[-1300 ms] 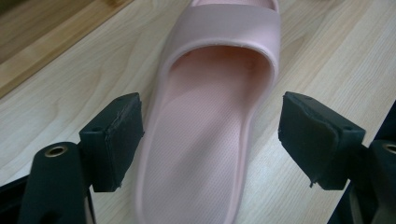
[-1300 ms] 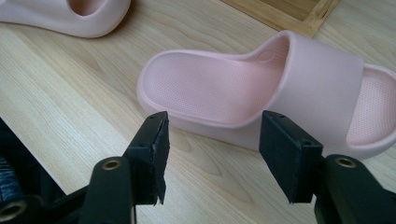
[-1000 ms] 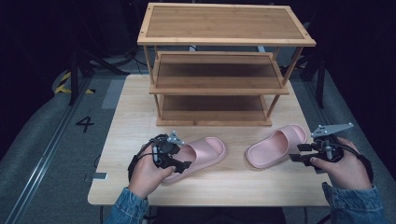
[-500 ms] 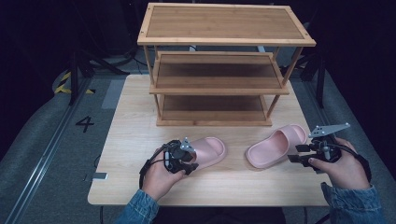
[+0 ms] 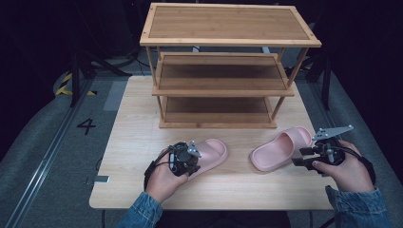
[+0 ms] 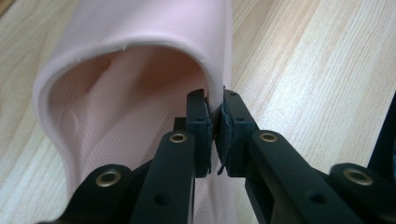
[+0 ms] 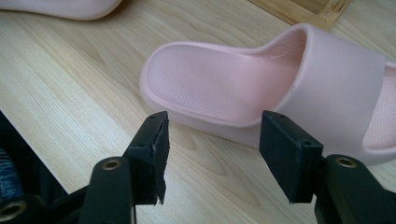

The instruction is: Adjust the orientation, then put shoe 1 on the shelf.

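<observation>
High view first: a pale wood table (image 5: 142, 142) runs across the frame, and at its far side stands a three-tier wooden rack (image 5: 223, 66), all its shelves bare. In front of the rack, two pink slides lie on the table well apart. The left slide (image 5: 209, 152) sits near the middle, toe pointing away to the right; the right slide (image 5: 280, 148) lies toward the right edge, angled the same way.

Down to the hands now. The left gripper (image 5: 187, 159) is on the near end of the left slide, and the left gripper view tells it plainly: its jaws are pinched together on the edge of the slide's strap (image 6: 212, 70), one pad inside, one outside, the pink wall squeezed between them.

Over on the right, the right gripper (image 5: 309, 161) hangs just beside the right slide's heel end. Right gripper view: jaws spread wide, nothing between them but table, the slide's heel rim just beyond the tips.
</observation>
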